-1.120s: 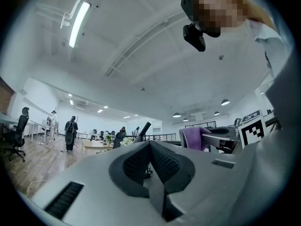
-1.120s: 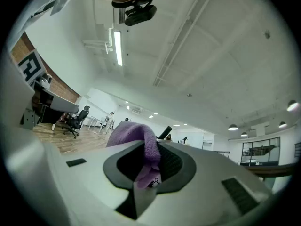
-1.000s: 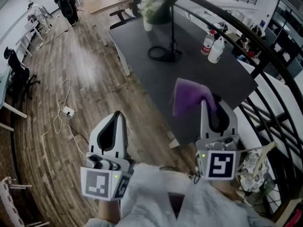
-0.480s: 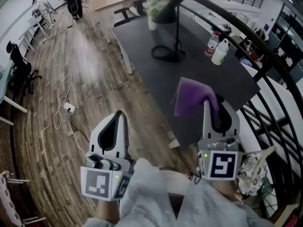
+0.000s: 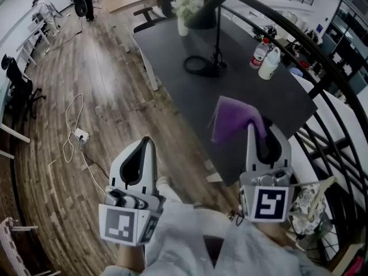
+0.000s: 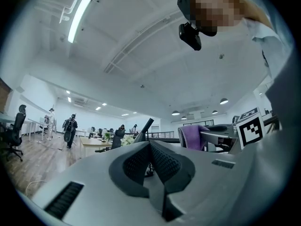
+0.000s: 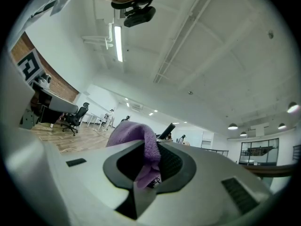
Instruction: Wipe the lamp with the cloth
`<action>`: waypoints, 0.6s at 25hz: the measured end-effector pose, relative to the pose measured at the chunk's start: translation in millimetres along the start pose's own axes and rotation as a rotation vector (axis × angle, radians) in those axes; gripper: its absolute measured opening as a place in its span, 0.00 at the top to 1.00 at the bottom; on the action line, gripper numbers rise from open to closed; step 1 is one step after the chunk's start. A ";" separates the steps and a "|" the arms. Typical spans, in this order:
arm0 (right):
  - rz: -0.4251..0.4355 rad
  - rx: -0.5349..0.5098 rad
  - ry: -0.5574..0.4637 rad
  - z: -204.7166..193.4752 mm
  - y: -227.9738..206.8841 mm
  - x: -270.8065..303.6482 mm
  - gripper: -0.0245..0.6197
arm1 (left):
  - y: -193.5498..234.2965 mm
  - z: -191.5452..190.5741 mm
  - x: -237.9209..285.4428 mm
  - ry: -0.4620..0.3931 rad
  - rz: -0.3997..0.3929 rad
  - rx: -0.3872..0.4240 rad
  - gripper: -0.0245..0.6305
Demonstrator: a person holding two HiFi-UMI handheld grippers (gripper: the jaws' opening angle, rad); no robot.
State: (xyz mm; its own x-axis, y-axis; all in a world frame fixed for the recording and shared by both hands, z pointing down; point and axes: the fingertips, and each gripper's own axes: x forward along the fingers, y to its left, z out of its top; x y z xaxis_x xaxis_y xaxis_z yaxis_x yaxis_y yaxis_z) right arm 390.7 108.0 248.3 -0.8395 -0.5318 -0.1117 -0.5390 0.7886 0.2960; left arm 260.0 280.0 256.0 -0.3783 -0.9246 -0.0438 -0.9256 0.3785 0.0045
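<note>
Lamp (image 5: 216, 36) upright at the far part of the dark table (image 5: 253, 94), well apart from both grippers and beyond them in the head view. Black shade tilted at the top of a thin pole, with a loop of black cable (image 5: 198, 66) lying at its foot.

Wooden floor (image 5: 86, 85) to the left of the table, with a white power strip and its loose cord (image 5: 77, 135) lying on it.

Two grippers, held low and side by side, tips pointing away from the person. Right gripper (image 5: 257, 132) over the near edge of the table, clenched on the cloth (image 5: 233, 118). Left gripper (image 5: 144, 145) over the floor, jaws closed together with nothing between them.

One cloth, purple, pinched between the right jaws and bunched up over and to the left of their tips, off the table surface and nowhere near the lamp.

Two bottles at the far right edge of the table, just beside each other: one clear with a red cap (image 5: 260, 53), one white (image 5: 270, 63); contents not readable.

One white vase (image 5: 183, 26) behind the lamp, holding a bunch of white flowers (image 5: 187, 6).
</note>
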 end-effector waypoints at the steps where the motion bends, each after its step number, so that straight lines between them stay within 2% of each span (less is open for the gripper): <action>1: -0.008 -0.002 0.002 0.2 2.5 5.6 0.87 | 6.8 0.1 5.7 0.000 -0.007 -0.003 0.95; 5: -0.040 -0.015 0.005 2.0 11.7 32.9 0.87 | 32.3 3.6 34.0 -0.014 -0.051 0.004 0.95; 12: -0.096 -0.013 0.047 5.0 30.8 89.3 0.87 | 72.1 10.7 82.5 -0.005 -0.152 0.139 0.95; 15: -0.105 -0.017 0.064 7.6 44.9 113.9 0.87 | 90.3 11.9 99.9 -0.003 -0.203 0.156 0.95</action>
State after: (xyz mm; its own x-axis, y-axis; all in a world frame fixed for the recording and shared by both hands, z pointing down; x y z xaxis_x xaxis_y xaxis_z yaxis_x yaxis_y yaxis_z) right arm 270.3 85.2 241.6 -0.7718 -0.6304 -0.0829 -0.6223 0.7223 0.3018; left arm 138.8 222.4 240.1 -0.1848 -0.9823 -0.0313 -0.9693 0.1874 -0.1590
